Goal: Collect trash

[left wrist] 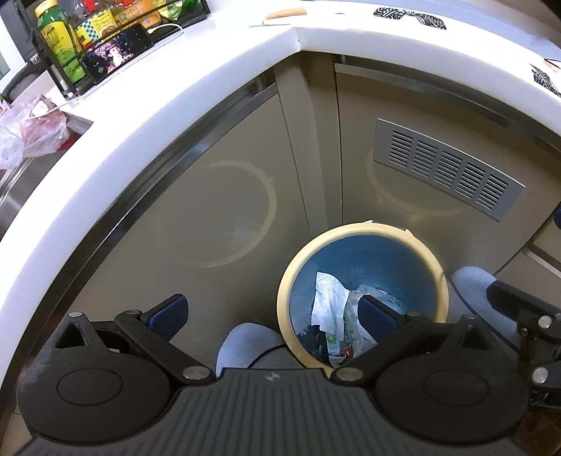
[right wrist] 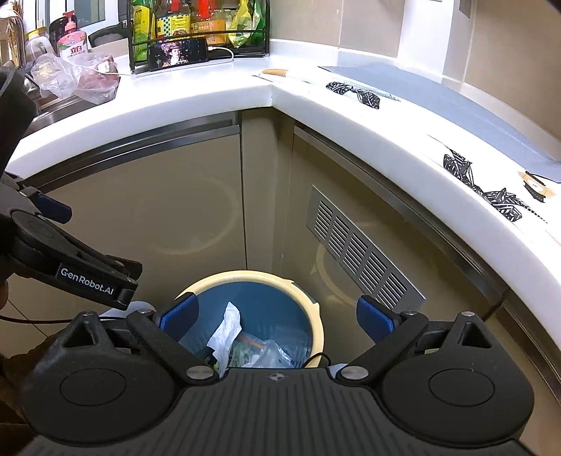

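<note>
A round bin (left wrist: 361,231) with a cream rim and blue inside stands on the floor against the corner cabinets; it also shows in the right wrist view (right wrist: 245,279). Crumpled white paper (left wrist: 328,298) and clear plastic wrappers (right wrist: 270,354) lie inside it. My left gripper (left wrist: 273,312) is open and empty, above the bin's left rim. My right gripper (right wrist: 277,315) is open and empty, directly over the bin. The left gripper's body (right wrist: 70,259) shows at the left in the right wrist view.
A white L-shaped counter (right wrist: 196,101) curves above the beige cabinets, with a metal vent (right wrist: 361,245) to the right of the bin. On the counter stand a bottle rack (right wrist: 196,31), a phone (right wrist: 178,52), a plastic bag (right wrist: 77,77) and patterned scraps (right wrist: 357,93).
</note>
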